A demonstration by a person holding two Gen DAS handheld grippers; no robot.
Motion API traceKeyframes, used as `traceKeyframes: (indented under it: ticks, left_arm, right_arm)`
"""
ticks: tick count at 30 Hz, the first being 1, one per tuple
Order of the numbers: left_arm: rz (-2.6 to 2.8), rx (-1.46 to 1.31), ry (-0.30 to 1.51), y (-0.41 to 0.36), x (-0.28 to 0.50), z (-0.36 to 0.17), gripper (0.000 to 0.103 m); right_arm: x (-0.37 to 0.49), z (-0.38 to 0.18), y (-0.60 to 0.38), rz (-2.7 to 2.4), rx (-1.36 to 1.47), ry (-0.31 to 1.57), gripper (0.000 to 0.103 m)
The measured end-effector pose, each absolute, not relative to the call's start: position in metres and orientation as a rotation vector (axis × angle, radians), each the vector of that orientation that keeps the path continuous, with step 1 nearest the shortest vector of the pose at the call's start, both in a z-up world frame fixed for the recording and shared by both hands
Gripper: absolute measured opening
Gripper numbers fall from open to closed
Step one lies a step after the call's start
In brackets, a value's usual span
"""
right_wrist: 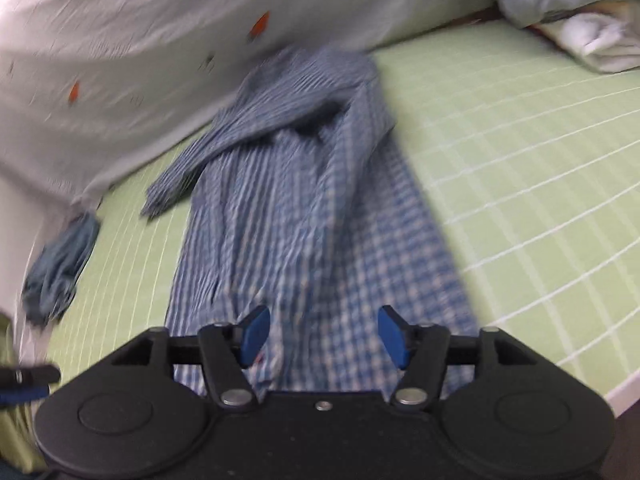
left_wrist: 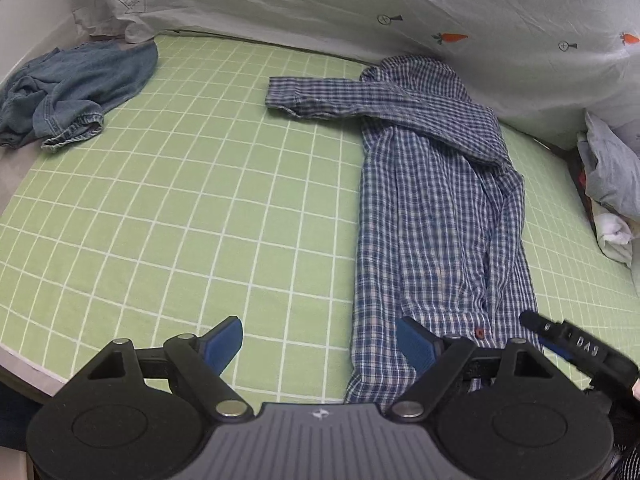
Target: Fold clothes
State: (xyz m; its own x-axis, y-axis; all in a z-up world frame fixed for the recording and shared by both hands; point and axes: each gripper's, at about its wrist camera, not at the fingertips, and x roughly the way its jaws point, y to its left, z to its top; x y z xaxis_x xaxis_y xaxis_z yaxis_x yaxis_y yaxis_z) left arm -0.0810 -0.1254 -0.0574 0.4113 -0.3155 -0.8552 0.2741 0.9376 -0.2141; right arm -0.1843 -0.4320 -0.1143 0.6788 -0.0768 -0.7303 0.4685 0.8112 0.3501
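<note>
A blue-and-white checked shirt (left_wrist: 436,216) lies lengthwise on the green grid bedsheet (left_wrist: 200,200), folded narrow, one sleeve stretched out to the left at the far end. My left gripper (left_wrist: 320,340) is open and empty, just above the sheet at the shirt's near left hem; its right finger is over the cloth. My right gripper (right_wrist: 322,334) is open and empty, low over the shirt's (right_wrist: 304,208) near hem; this view is motion-blurred. The right gripper's tip also shows in the left wrist view (left_wrist: 568,340).
A crumpled denim garment (left_wrist: 68,92) lies at the far left of the bed. A white quilt with carrot prints (left_wrist: 400,12) runs along the back. A pile of grey and white clothes (left_wrist: 608,192) sits at the right edge. The bed's near edge is just below my grippers.
</note>
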Motion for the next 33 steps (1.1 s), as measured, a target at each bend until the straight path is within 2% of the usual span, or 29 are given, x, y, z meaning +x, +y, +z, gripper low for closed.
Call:
traceKeyframes:
  ticks: [8,11,13,15,18,21,33]
  left_arm:
    - [-0.366,-0.03,1.11,-0.132,-0.078,-0.064,0.086]
    - [-0.35,-0.041,1.111,-0.136,-0.074,-0.064,0.087]
    - [-0.34,-0.05,1.111,-0.141,-0.071,-0.064,0.087]
    - [-0.329,-0.061,1.109,-0.147,-0.067,-0.063,0.087]
    - [-0.31,-0.082,1.101,-0.158,-0.06,-0.06,0.088]
    - [-0.291,-0.106,1.085,-0.17,-0.049,-0.055,0.088]
    - [-0.177,-0.143,1.068,-0.201,0.041,-0.06,0.088]
  right_arm:
    - [-0.168,-0.149,-0.398,-0.325,0.258,0.966,0.075]
    - [-0.165,-0.149,-0.388,-0.294,0.179,0.981,0.076]
    - [-0.163,-0.143,-0.393,-0.289,0.182,0.957,0.08]
    - [-0.161,-0.135,-0.404,-0.296,0.199,0.922,0.093]
    - [-0.154,-0.123,-0.42,-0.3,0.193,0.872,0.098]
    - [-0.146,-0.113,-0.437,-0.29,0.158,0.844,0.101]
    - [-0.06,-0.082,-0.5,-0.299,0.054,0.719,0.101]
